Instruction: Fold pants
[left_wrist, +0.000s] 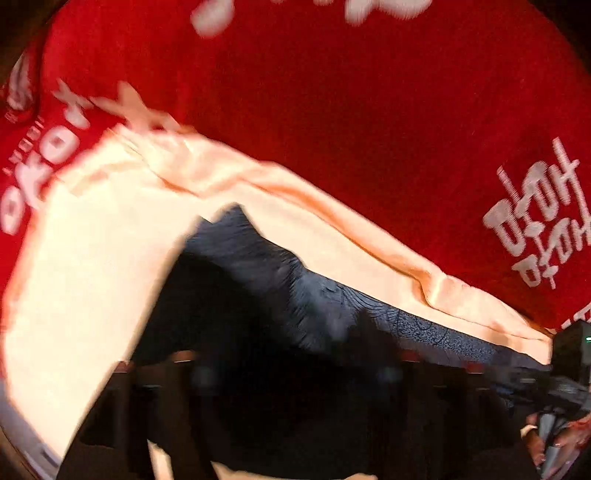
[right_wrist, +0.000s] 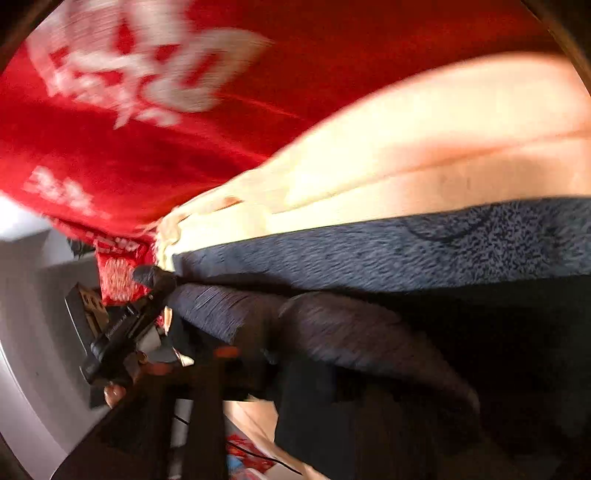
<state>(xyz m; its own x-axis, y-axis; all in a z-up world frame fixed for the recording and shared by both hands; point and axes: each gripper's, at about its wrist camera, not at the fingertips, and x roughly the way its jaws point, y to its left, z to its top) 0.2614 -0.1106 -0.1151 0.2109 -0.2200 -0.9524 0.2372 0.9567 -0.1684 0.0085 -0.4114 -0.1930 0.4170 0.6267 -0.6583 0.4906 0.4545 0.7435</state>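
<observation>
A dark blue-grey heathered garment with curved stitching lies on top of a cream garment that has long seams; both rest on a red cloth. My left gripper points down at the dark fabric, its jaws wide apart and largely lost in blur and shadow, with nothing clamped. In the right wrist view the dark garment bunches over my right gripper, whose jaws are also spread. The left gripper shows beside the gathered cream corner. The right gripper sits at the cream edge.
The red cloth carries large white lettering and covers the whole work surface. A hand holds the right gripper's handle. A pale grey floor or wall lies beyond the cloth's left edge, and small items lie below it.
</observation>
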